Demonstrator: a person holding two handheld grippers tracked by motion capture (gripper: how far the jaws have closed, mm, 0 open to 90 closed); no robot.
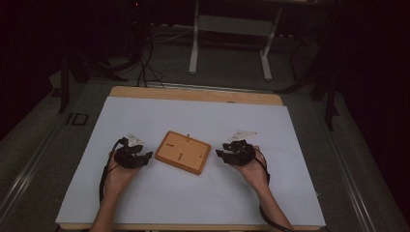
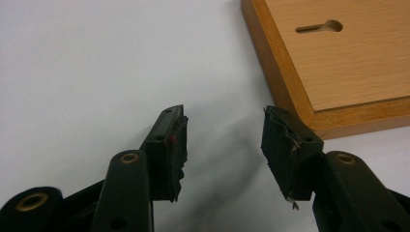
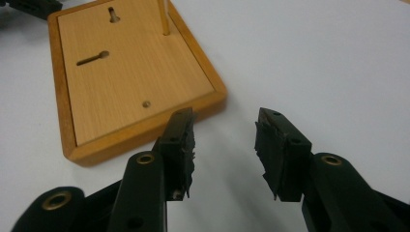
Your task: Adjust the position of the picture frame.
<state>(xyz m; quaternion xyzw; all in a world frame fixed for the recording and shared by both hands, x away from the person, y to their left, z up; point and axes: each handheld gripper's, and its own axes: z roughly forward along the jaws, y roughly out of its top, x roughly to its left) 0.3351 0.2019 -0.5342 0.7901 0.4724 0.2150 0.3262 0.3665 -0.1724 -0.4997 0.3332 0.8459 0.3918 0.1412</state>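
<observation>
A flat wooden frame (image 1: 183,152) lies back side up in the middle of the white sheet, with two keyhole slots and a thin upright peg (image 3: 164,17) at its far edge. My left gripper (image 1: 147,155) rests just left of the frame, jaws open and nothing between them. In the left gripper view, the frame's corner (image 2: 348,63) sits just beyond the right jaw of that gripper (image 2: 225,130). My right gripper (image 1: 220,151) is just right of the frame, also open and empty. The right gripper view shows the frame (image 3: 130,82) ahead and to the left of its jaws (image 3: 225,130).
The white sheet (image 1: 193,116) covers a wooden table whose bare edge (image 1: 193,94) shows at the back. Beyond it are a dark floor, cables and the white legs of a stand (image 1: 194,53). A cable trails from each gripper toward the front edge.
</observation>
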